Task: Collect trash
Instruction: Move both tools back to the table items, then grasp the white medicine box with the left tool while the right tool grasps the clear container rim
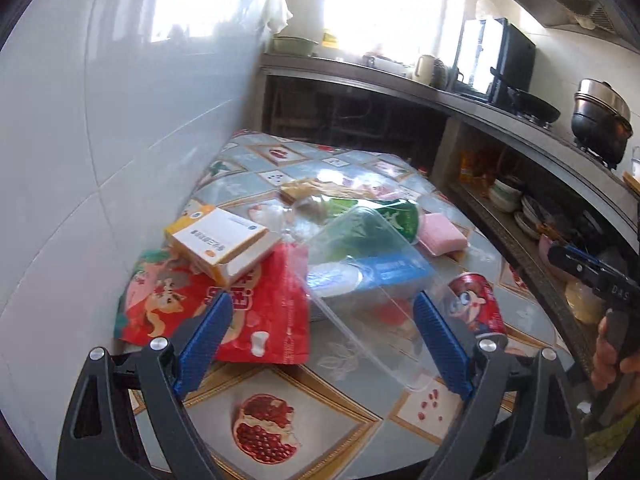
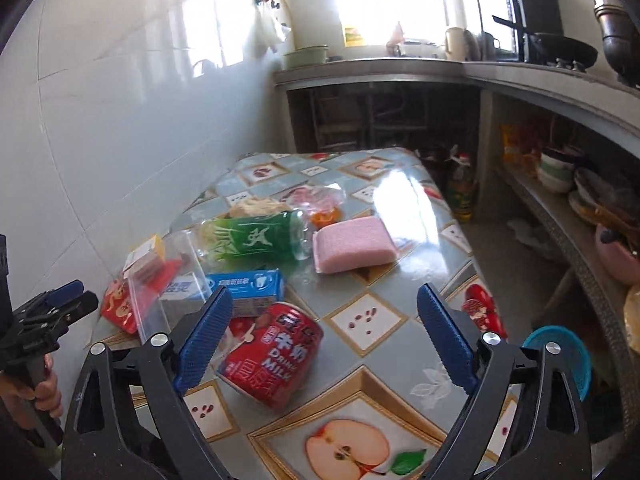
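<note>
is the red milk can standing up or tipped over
Tipped over: the red milk can lies on its side on the tablecloth, label facing up, near the open right gripper.

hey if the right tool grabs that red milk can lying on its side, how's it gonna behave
The red milk can lies on its side on the glossy tablecloth, so a nudge would probably roll it. It looks rigid, likely light if empty. Its smooth round wall may slip unless the right tool, now open, closes squarely across it.
</note>
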`<action>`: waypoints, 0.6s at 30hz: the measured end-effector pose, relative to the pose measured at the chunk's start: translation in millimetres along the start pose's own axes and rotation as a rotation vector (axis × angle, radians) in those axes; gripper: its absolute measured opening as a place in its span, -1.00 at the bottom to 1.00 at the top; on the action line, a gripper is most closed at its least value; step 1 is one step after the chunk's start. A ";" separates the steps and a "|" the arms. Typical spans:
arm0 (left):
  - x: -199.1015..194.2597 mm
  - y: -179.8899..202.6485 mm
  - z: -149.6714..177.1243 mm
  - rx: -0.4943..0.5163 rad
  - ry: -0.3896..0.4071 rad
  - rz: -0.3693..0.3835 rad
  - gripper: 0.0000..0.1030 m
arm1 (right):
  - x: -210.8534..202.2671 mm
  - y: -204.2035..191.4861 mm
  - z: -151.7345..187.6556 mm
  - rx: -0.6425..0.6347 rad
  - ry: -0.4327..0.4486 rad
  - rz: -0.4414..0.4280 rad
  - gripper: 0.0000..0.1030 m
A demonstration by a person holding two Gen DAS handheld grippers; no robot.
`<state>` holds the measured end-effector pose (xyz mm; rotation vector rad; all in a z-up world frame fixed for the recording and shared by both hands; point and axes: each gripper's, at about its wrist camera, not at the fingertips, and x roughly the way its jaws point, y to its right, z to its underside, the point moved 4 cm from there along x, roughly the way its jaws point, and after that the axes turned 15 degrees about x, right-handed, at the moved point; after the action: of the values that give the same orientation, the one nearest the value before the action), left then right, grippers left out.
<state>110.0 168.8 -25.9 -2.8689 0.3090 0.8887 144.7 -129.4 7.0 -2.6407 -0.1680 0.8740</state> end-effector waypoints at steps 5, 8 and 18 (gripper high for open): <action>18.1 -28.3 -5.5 -0.029 -0.046 -0.098 0.73 | 18.7 -23.5 6.1 -0.016 -0.097 -0.050 0.31; 37.5 -49.5 -14.5 -0.071 -0.106 -0.125 0.73 | 32.6 -39.6 10.2 -0.034 -0.145 -0.074 0.25; 114.6 -92.5 -46.1 -0.231 -0.259 -0.176 0.73 | 52.7 -72.6 26.2 -0.077 -0.185 -0.119 0.25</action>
<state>248.8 232.4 -48.2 -2.8734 -0.0775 1.3175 171.3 -42.6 -15.2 -2.5858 -0.4084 1.0909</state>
